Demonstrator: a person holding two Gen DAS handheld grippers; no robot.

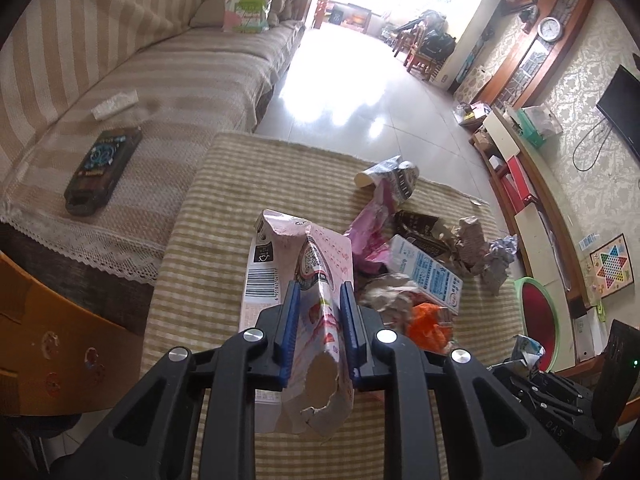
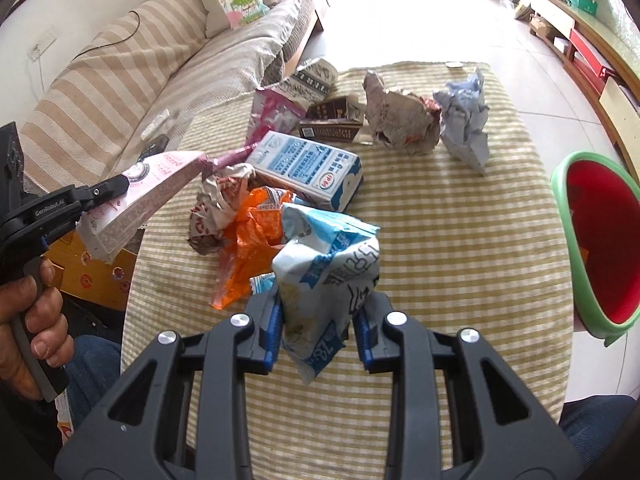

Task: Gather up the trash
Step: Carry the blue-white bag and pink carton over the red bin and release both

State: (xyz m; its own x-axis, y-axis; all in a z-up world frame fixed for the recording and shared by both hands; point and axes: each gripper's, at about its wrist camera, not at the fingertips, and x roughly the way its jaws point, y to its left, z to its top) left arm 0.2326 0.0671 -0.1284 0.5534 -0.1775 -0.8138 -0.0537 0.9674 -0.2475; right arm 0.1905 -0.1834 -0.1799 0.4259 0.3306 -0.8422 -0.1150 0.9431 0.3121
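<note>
Clamped between the blue pads of the left gripper is a crushed pink carton, its torn end hanging back toward the camera and its printed top pointing away, lifted clear of the striped tablecloth. In the right wrist view that same carton juts in from the left edge, with a hand on the gripper's handle below it. To its right lies the heap of rubbish on the cloth: a crumpled brown paper wad, an orange wrapper, a blue-and-white milk box lying on its side, a dark box, a grey paper ball. Nearest in that view, the right gripper pinches a crumpled blue-and-white bag, held above the cloth just in front of the orange wrapper. Far right, a green-rimmed red bin stands beside the table.
</note>
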